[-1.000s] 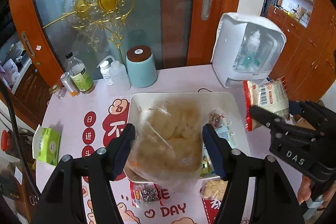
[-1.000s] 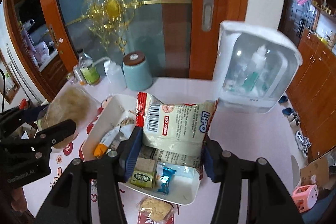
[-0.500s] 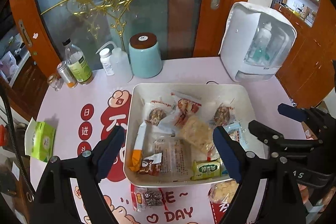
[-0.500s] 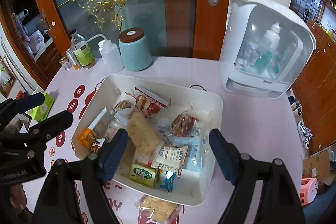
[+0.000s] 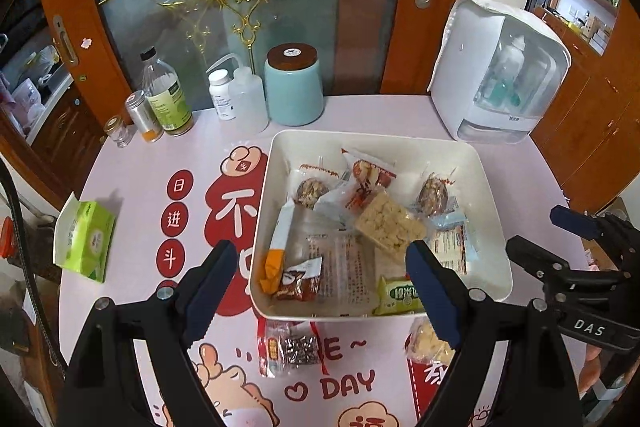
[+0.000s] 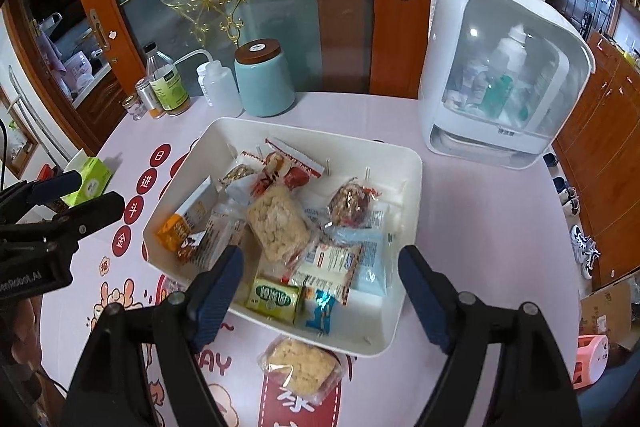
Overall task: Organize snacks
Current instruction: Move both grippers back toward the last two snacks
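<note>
Pink tablecloth [image 5: 132,167] bears a white tray [image 5: 496,187] heaped with crinkled, seemingly mostly clear-wrapped snacks [image 5: 390,227]; both fingers released

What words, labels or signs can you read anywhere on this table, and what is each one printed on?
"DAY": pink tablecloth.
"日", "进", "斗" in red circles: same tablecloth.
"不" in white on red: same tablecloth.
"DAS": side of the right gripper.
"...Robot.AI", start cut off: side of the left gripper.
Print on the snack packets in the white tray, the bottle labels and the green tissue pack is too small or blurred to read.
</note>
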A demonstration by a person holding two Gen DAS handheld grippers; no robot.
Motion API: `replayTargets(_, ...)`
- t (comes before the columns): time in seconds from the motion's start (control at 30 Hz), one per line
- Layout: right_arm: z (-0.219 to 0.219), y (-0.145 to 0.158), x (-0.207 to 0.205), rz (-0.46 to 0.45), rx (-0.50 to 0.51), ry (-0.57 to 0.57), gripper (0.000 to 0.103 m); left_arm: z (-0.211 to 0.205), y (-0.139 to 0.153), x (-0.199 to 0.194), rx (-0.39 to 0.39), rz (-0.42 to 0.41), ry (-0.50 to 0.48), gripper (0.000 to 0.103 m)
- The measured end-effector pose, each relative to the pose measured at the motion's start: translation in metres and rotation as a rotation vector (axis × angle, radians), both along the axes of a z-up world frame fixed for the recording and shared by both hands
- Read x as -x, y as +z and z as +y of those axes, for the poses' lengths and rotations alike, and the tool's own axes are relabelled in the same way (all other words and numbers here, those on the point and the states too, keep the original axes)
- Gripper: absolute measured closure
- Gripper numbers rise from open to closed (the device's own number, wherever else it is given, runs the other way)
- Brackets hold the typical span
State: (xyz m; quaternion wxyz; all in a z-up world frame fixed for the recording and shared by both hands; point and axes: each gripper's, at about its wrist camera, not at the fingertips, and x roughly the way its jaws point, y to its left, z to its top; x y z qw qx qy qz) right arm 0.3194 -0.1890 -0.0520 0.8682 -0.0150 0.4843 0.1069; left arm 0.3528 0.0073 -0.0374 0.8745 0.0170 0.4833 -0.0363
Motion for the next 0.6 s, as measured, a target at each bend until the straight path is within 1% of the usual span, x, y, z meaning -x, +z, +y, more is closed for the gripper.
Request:
replayTargets(0.3,-0.013,-0.004,0.031,0.01,-0.009,0.014,0.023,-0.003,-0.006,0.028,-0.013,0.015,0.009,0.017)
replayTargets(0.6,-0.018,-0.021,0.069,0.022,0.007,0.071,0.023,0.005,-0.029,0.058,-0.015,0.065,0.034,0.017)
